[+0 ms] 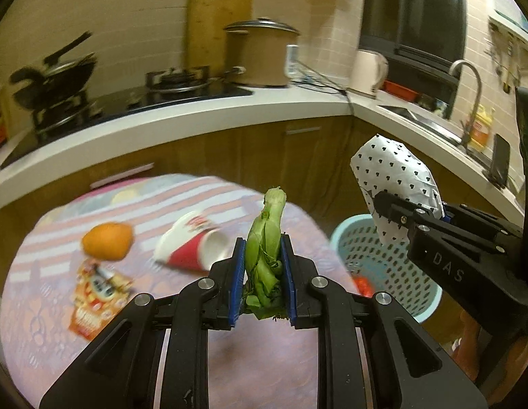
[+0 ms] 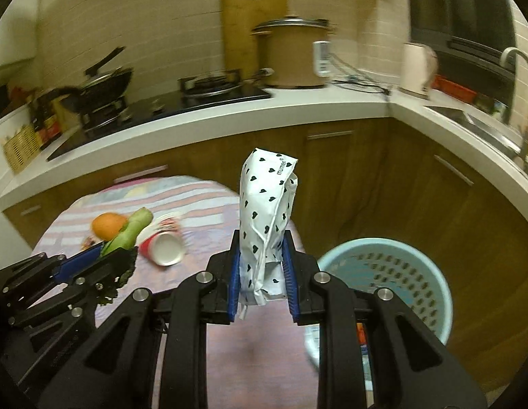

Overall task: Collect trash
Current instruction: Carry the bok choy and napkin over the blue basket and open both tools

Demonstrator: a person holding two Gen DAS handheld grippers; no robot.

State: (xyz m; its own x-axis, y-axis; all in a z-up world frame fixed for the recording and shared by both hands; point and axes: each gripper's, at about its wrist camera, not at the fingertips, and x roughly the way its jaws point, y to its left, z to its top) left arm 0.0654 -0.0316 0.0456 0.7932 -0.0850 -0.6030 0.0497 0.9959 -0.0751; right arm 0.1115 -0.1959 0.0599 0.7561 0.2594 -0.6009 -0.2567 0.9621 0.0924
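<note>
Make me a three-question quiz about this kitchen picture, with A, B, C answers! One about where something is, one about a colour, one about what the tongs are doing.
1. Where does the paper cup lie?
A. on the table
B. in the basket
C. on the stove

2. What colour is the basket?
A. red
B. light blue
C. black

3. What do the left tongs do?
A. hang open
B. grip the vegetable stalk
C. grip the cup

Answers: 1 A, it lies tipped on the striped cloth; 2 B, its rim is pale blue; 3 B, both pads press the green stalk.
</note>
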